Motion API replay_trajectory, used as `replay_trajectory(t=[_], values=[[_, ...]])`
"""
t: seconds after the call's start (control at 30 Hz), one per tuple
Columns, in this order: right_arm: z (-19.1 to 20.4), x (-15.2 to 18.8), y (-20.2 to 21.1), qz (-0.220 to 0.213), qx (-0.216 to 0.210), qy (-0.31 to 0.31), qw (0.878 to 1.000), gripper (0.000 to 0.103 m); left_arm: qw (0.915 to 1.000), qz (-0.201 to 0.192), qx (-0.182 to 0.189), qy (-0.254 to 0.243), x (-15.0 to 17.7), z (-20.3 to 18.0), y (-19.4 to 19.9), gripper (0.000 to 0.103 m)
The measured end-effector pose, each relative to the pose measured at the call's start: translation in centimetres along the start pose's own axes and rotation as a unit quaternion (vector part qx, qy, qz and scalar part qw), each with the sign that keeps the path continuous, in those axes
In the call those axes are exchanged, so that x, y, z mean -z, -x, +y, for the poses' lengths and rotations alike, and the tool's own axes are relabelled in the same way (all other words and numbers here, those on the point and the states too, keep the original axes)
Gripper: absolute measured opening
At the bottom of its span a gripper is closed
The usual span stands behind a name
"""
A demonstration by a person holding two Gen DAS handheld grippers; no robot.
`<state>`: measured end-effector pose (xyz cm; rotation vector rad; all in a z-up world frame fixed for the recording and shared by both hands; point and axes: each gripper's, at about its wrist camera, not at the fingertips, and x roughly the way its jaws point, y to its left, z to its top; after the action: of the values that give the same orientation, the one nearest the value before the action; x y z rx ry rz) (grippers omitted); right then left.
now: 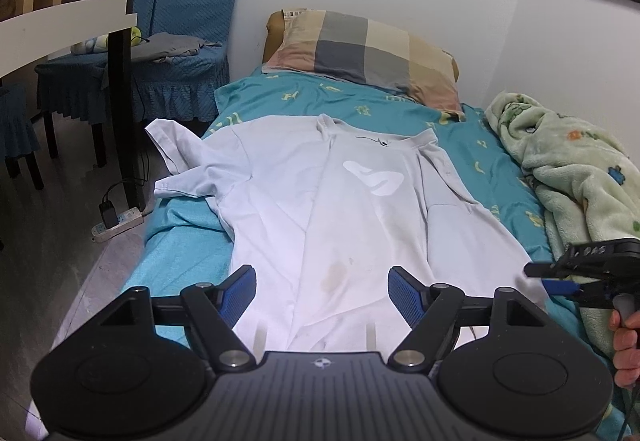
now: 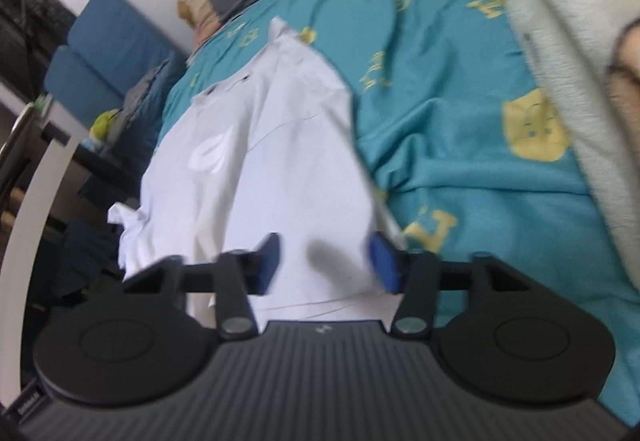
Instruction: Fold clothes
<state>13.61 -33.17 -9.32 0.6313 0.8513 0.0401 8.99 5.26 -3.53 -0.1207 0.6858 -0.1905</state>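
**Meanwhile: hovering over one white shirt on the bed**

Lying flat on the teal bed sheet (image 1: 188,253), collar toward twelve o'clock: one white T-shirt (image 1: 320,209), with one sleeve spreading out at ten o'clock past the mattress edge and the other side already folded inward.

Hovering above the hem at six o'clock: left gripper (image 1: 322,291), blue pads (image 1: 239,293) standing wide apart, holding nothing, with a faint stain on the cloth showing between them.

Sitting at three o'clock in the left wrist view, by the shirt's right edge: right gripper (image 1: 560,277), gripped by a hand (image 1: 626,353). Spreading open in its own blurred view (image 2: 324,261), pinching nothing, with the shirt's folded edge running up toward twelve o'clock and the hem lying just under the fingers.

Counting around: one checked pillow (image 1: 368,53) at twelve o'clock, one green fleece blanket (image 1: 572,177) at three, two blue-covered chairs (image 1: 176,21) at ten, one power strip (image 1: 118,225) on the floor at nine.
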Motion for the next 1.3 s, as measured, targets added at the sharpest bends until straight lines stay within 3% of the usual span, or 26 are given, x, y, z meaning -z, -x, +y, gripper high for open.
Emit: replay_trajectory(t=[0.03, 0.17, 0.27, 0.53, 0.73, 0.9, 1.2, 1.3], values=[[0.4, 0.1, -0.2, 0.005, 0.001, 0.011, 1.000, 0.006, 1.0000, 0.000, 0.000, 0.000, 0.0, -0.1, 0.0, 0.075], [2.8, -0.8, 1.0, -0.026, 0.031, 0.077, 0.996, 0.004, 1.0000, -0.005, 0.006, 0.003, -0.1, -0.2, 0.2, 0.075], [4.2, -3.4, 3.6, -0.071, 0.049, 0.107, 0.991, 0.004, 0.9999, -0.008, 0.009, 0.007, -0.1, -0.3, 0.4, 0.075], [5.0, -14.2, 5.8, -0.155, 0.170, 0.212, 0.950, 0.004, 0.9995, 0.005, 0.017, 0.026, -0.3, 0.1, 0.2, 0.075], [0.3, -20.1, 0.8, -0.157, 0.278, 0.242, 0.916, 0.004, 0.9996, 0.018, 0.020, 0.005, -0.1, -0.5, -1.0, 0.075], [-5.3, -21.4, -5.5, -0.131, 0.337, 0.245, 0.899, 0.004, 0.9992, 0.041, 0.000, 0.000, 0.3, 0.3, -3.0, 0.075], [-5.6, -19.6, -8.7, -0.138, 0.293, 0.238, 0.916, 0.006, 0.9964, 0.071, -0.015, 0.043, 0.2, 3.3, -5.8, 0.075], [-4.7, -18.9, -6.7, -0.153, 0.244, 0.195, 0.937, 0.008, 0.9960, 0.070, -0.016, 0.054, -0.1, 4.0, -5.7, 0.075]])
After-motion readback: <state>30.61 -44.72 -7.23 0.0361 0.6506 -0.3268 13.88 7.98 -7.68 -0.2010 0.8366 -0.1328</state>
